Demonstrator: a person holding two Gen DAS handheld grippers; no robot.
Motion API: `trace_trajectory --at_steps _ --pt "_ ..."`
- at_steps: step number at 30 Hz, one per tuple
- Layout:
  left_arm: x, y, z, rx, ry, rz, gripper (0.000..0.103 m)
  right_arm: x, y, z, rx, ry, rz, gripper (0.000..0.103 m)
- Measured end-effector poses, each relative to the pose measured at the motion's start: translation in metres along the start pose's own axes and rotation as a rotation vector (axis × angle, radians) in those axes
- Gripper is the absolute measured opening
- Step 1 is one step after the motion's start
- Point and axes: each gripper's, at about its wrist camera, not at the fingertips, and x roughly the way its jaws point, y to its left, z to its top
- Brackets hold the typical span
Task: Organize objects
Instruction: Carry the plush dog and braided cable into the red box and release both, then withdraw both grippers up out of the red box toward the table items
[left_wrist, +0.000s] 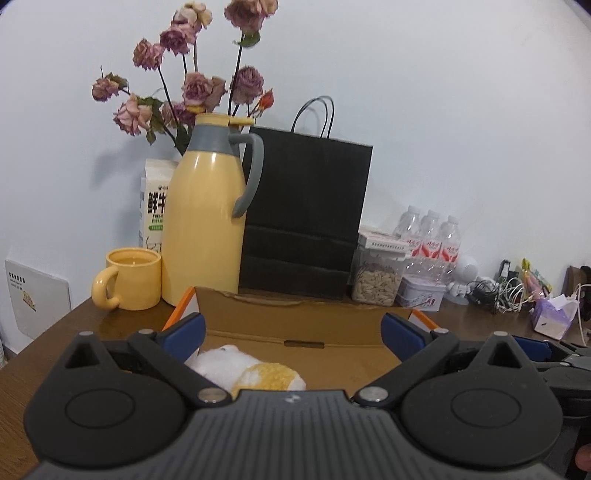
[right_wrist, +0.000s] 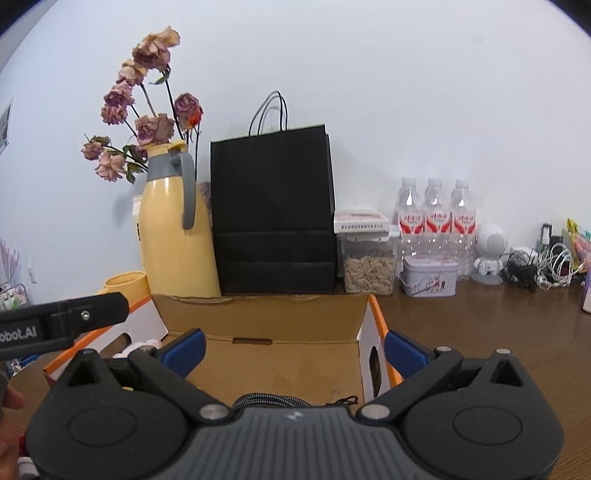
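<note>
Over the open box (left_wrist: 295, 325) on the desk (right_wrist: 498, 332) both claws hang with jaws spread wide and nothing in them. Left claw (left_wrist: 293, 332) sits right above a fluffy white and yellow sock (left_wrist: 251, 369) lying in the box's left part. Right claw (right_wrist: 293, 345) has a dark cord (right_wrist: 269, 400) just under its nose on the box floor. Biggest risk imo: the box is light cardboard, so a claw dipping in could catch a wall or flap (right_wrist: 373, 339) and shove it back into the flask (left_wrist: 205, 214) or mug (left_wrist: 129, 284), which looks full. Sock's squishy too, so a shallow pinch may only grab fuzz and slip off. Claws are also close together and could bump
</note>
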Motion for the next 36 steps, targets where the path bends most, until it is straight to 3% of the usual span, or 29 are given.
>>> trace_trajectory --at_steps 8,18,32,36 --pt "-0.032 -0.001 0.012 0.007 -0.028 -0.010 0.103 -0.033 0.003 0.015 -0.026 -0.044 0.022 0.103" --pt "-0.074 0.005 0.010 0.025 0.017 0.004 0.103 -0.082 0.007 0.011 -0.048 -0.029 0.022 0.103" --pt "-0.123 0.032 -0.034 0.044 0.139 0.030 0.103 -0.130 0.002 -0.042 -0.033 0.116 0.025 0.103" --pt "-0.130 0.037 -0.045 0.040 0.173 0.034 0.103 -0.131 0.005 -0.057 -0.040 0.186 -0.024 0.103"
